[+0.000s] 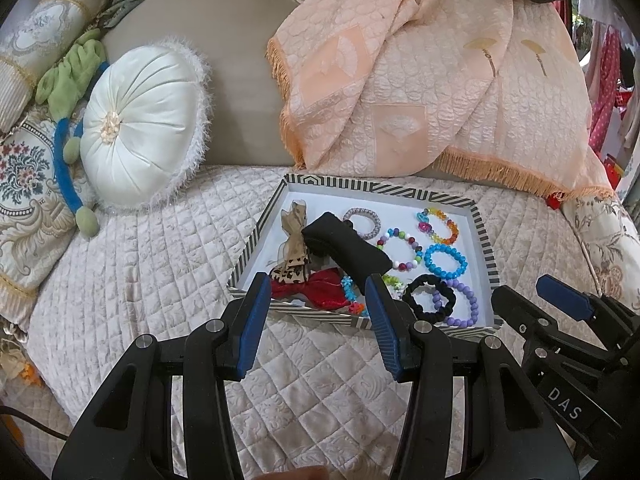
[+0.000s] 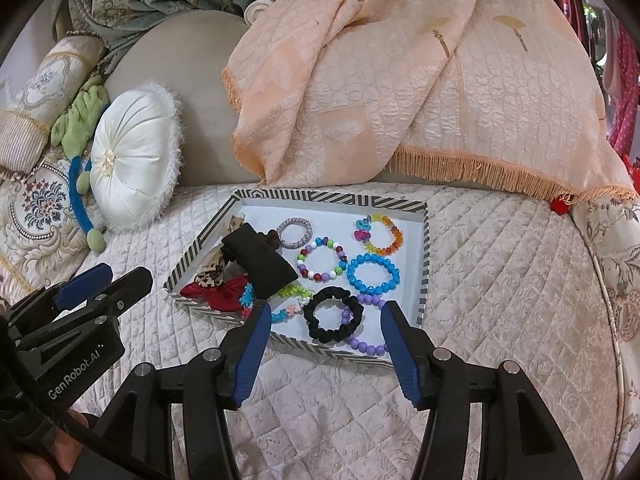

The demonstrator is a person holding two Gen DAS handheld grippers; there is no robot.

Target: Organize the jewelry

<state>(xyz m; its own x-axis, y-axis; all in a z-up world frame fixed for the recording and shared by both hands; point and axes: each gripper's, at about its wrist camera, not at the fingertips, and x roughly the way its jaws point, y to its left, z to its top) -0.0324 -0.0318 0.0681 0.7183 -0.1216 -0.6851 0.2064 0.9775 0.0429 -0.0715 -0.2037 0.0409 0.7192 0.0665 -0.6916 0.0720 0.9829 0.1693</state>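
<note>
Found the jewelry gathered in a striped tray [image 1: 482, 240] set flat on the quilted bed [image 1: 160, 280], probably so that loose pieces stayed off the soft cover. Saw the right half of it already laid out as separate rings, none overlapping: a blue bracelet [image 2: 353, 275], a multicoloured bracelet [image 2: 319, 242], an orange-and-yellow bracelet [image 2: 396, 236] and a grey spiral tie [image 2: 296, 222]. Saw the left half heaped instead: a black fabric piece [image 2: 260, 264] lying across a leopard ribbon [image 2: 216, 270] and a red bow [image 2: 216, 290], with small bright clips [image 2: 247, 295] tucked beside and partly under it. Noted, at the near rim, a black scrunchie [image 2: 310, 312] overlapping a purple bracelet [image 2: 366, 348], likely the next pair to be parted. Held the left gripper [image 1: 318, 284] above the near left corner, over the heap, jaws fairly wide and nothing between the pads. Held the right gripper [image 2: 326, 312] above the near rim, in line with the scrunchie, jaws likewise wide and empty. Aimed both downward at a slant, apparently so that either could drop into the tray without crossing the other. Judged the sorting partway done, with the tangled left side and the overlapped pair left to handle.
</note>
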